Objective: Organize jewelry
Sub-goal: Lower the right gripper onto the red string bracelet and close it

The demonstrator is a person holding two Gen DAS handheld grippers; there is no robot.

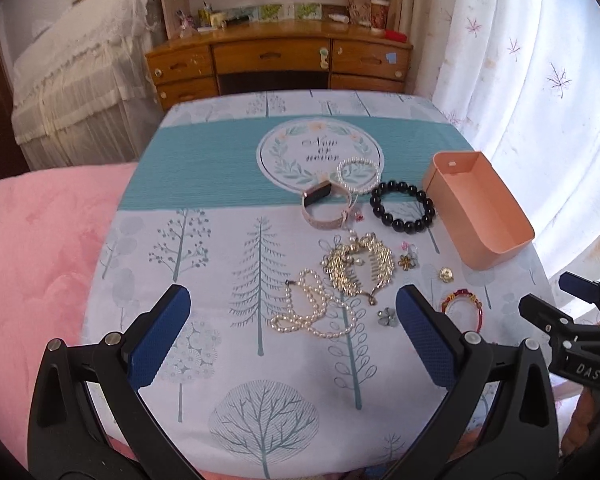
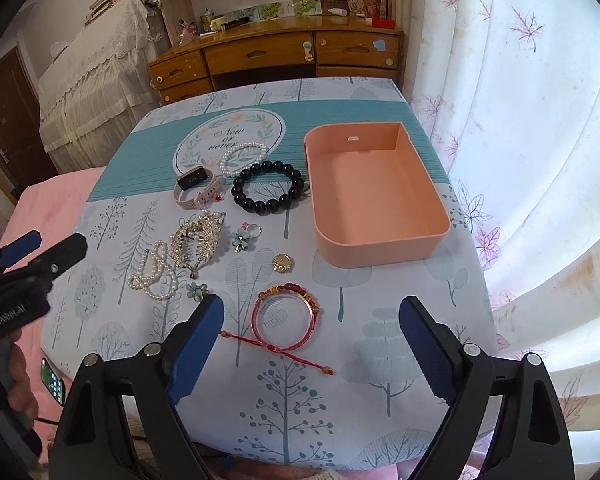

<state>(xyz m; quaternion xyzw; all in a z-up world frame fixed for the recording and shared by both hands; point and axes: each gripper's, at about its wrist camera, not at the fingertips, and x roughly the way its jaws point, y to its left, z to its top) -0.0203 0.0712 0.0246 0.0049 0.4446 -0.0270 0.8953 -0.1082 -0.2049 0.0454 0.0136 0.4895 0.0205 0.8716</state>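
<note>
An empty pink box [image 2: 380,196] [image 1: 480,208] stands on the right of the tree-print tablecloth [image 2: 340,380]. Left of it lie a black bead bracelet [image 2: 268,193] [image 1: 403,206], a small pearl bracelet [image 2: 242,157], a pink watch [image 2: 194,188] [image 1: 326,208], a gold hair comb [image 2: 198,242] [image 1: 358,266], a pearl necklace [image 2: 152,276] [image 1: 312,310], flower pieces [image 2: 242,240], a gold brooch [image 2: 282,263] and a red string bracelet [image 2: 288,316] [image 1: 462,304]. My left gripper [image 1: 292,336] is open above the pearl necklace. My right gripper [image 2: 312,344] is open around the red bracelet, above the cloth.
A wooden desk [image 1: 280,64] with clutter stands behind the table. A lace-covered piece of furniture [image 1: 80,80] is at the left, white curtains [image 2: 540,120] at the right, a pink blanket [image 1: 40,260] left of the table. A phone [image 2: 54,384] lies at the lower left.
</note>
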